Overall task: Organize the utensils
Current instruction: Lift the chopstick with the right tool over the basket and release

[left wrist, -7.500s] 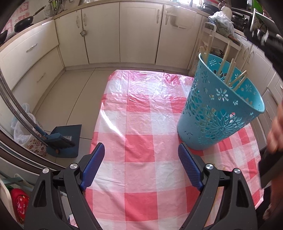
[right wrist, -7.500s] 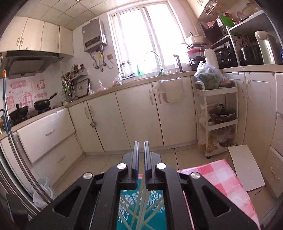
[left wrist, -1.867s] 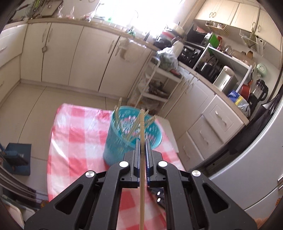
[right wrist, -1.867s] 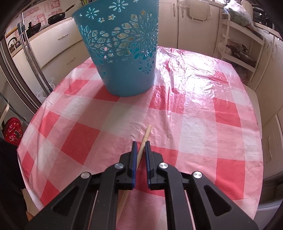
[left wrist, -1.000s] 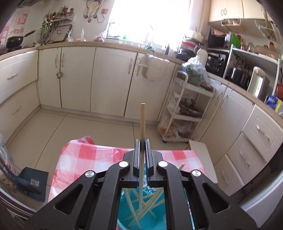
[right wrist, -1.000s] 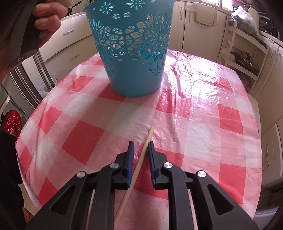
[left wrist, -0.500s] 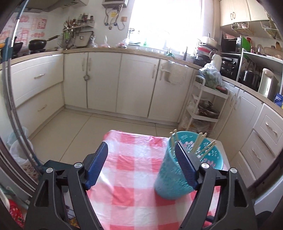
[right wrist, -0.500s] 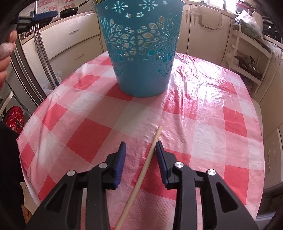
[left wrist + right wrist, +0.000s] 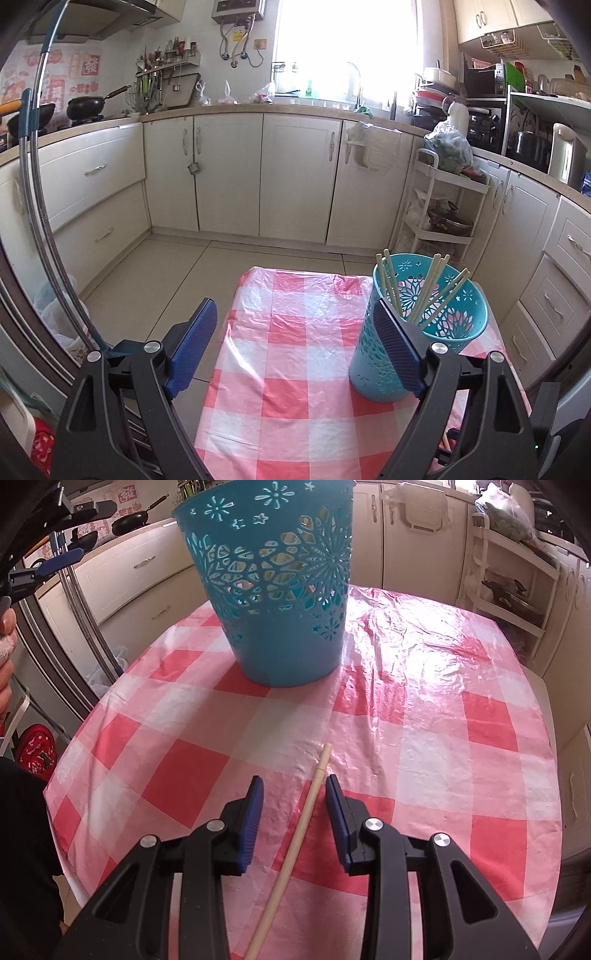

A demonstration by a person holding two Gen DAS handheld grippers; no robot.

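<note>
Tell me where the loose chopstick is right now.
In the right wrist view, the chopstick lies on the checked tablecloth between the right gripper's open jaws, untouched, tip toward the blue basket.

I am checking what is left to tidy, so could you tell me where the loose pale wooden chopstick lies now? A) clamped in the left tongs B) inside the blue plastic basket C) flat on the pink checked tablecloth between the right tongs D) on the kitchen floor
C: the pale wooden chopstick lies flat on the pink checked tablecloth, between the open right tongs, untouched.
</note>
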